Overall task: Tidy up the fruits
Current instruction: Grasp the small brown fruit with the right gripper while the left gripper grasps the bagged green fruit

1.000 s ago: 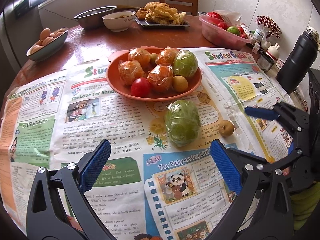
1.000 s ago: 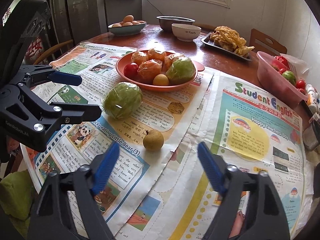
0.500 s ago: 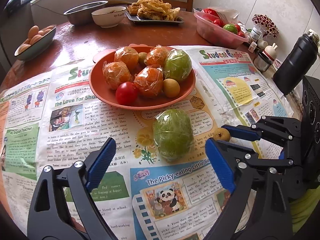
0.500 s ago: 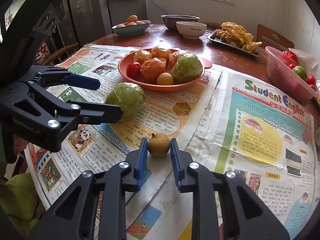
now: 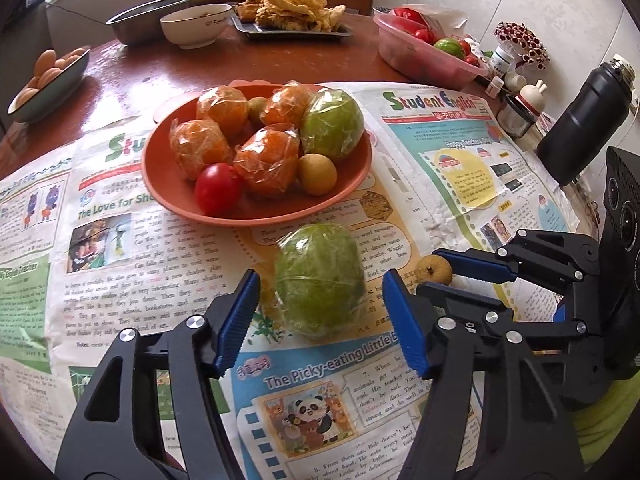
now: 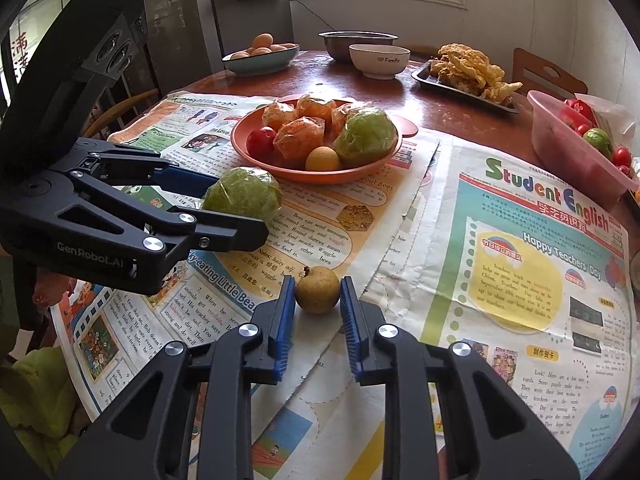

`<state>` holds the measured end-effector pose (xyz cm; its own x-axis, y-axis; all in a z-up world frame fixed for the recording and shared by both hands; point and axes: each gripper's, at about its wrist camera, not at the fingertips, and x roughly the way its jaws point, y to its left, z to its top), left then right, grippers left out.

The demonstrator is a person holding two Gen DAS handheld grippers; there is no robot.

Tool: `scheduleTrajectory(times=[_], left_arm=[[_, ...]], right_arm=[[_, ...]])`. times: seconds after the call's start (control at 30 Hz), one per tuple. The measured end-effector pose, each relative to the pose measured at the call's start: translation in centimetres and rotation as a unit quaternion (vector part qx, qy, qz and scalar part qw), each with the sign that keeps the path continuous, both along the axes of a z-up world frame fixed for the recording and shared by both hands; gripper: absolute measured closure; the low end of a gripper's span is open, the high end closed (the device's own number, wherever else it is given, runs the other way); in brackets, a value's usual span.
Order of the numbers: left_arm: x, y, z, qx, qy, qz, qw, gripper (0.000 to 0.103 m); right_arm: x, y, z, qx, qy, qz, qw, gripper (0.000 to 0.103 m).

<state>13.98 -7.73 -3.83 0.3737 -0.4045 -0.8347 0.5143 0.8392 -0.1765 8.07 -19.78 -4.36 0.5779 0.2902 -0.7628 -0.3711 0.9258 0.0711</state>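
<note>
A green fruit in plastic wrap (image 5: 320, 280) lies on the newspaper in front of the orange plate (image 5: 256, 218). My left gripper (image 5: 320, 286) straddles it, and the jaws are closing. A small gap still shows on each side, so the pads do not press on the fruit. A small brown round fruit (image 6: 318, 290) lies to its right, with my right gripper (image 6: 317, 286) shut on it and both blue pads against its sides. The plate holds several wrapped oranges, another wrapped green fruit (image 5: 332, 124), a red tomato (image 5: 218, 192) and small brown fruits.
Newspaper (image 5: 120, 260) covers the near half of the round wooden table. At the back stand a bowl of eggs (image 5: 48, 80), a steel bowl (image 5: 148, 16), a white bowl (image 5: 196, 26) and a tray of fried food (image 5: 296, 8). A pink tub (image 5: 424, 56) and a black flask (image 5: 580, 120) stand at the right.
My right gripper closed on the small brown fruit and has held still since. My left gripper moved forward over the green wrapped fruit, and its jaws narrowed around it.
</note>
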Motion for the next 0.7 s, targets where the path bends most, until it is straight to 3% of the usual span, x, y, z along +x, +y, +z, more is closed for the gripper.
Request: scheduleTrajectory(times=[0.27, 0.7], left_arm=[[0.3, -0.46, -0.13, 0.001, 0.0, 0.0, 1.0, 0.066], [0.2, -0.24, -0.06, -0.005, 0.004, -0.006, 1.0, 0.067]], right_arm=[[-0.08, -0.24, 0.01, 0.004, 0.0, 0.0, 1.0, 0.081], [-0.05, -0.24, 0.33, 0.009, -0.002, -0.004, 1.0, 0.081]])
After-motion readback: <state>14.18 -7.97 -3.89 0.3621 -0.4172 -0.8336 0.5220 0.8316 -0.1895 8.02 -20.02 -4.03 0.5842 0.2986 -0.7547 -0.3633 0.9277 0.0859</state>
